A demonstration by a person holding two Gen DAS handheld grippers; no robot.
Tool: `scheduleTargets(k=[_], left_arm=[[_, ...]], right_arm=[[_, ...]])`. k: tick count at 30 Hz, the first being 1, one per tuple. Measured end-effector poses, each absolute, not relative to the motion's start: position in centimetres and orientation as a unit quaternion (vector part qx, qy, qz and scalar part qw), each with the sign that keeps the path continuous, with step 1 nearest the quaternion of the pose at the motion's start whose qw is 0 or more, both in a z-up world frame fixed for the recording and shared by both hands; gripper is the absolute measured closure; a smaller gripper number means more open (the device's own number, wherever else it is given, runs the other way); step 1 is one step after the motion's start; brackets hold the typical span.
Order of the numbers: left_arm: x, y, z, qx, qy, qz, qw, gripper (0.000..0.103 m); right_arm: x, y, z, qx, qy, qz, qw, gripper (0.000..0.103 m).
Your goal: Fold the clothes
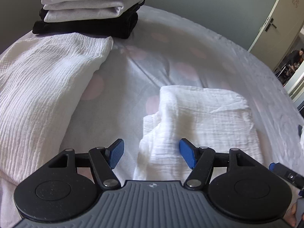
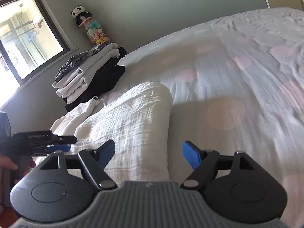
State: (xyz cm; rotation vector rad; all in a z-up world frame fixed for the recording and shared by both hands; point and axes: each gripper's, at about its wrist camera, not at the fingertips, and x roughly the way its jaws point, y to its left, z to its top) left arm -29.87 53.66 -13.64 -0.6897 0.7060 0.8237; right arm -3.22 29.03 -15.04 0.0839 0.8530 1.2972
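A folded white crinkled garment (image 1: 199, 117) lies on the bed just ahead of my left gripper (image 1: 152, 153), which is open with its blue pads either side of the garment's near left corner. It also shows in the right wrist view (image 2: 133, 125), under my open right gripper (image 2: 150, 154). The left gripper (image 2: 57, 148) shows at the left of that view, held by a hand. A second white crinkled cloth (image 1: 43, 87) lies to the left.
A stack of folded white and black clothes (image 1: 89, 9) stands at the bed's far left, also in the right wrist view (image 2: 89, 76). The bed sheet (image 2: 237, 72) is white with pink dots. A door (image 1: 277, 15) is at the right, a window (image 2: 28, 38) behind the stack.
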Motion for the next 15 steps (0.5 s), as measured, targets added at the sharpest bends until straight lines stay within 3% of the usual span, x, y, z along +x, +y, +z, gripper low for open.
scheduleTargets(k=[5, 11, 15], left_arm=[[-30.4, 55.4, -15.9, -0.382, 0.312, 0.353, 0.795, 0.027], [-30.0, 56.0, -17.1, -0.388, 0.298, 0.329, 0.808, 0.026], [-29.6, 56.2, -17.5, -0.389, 0.290, 0.312, 0.817, 0.040]], right_arm=[[-0.9, 31.4, -16.5, 0.078, 0.435, 0.572, 0.691, 0.022], [1.4, 34.6, -18.4, 0.100, 0.476, 0.563, 0.668, 0.023], [2.1, 36.3, -19.2, 0.106, 0.481, 0.569, 0.658, 0.026]])
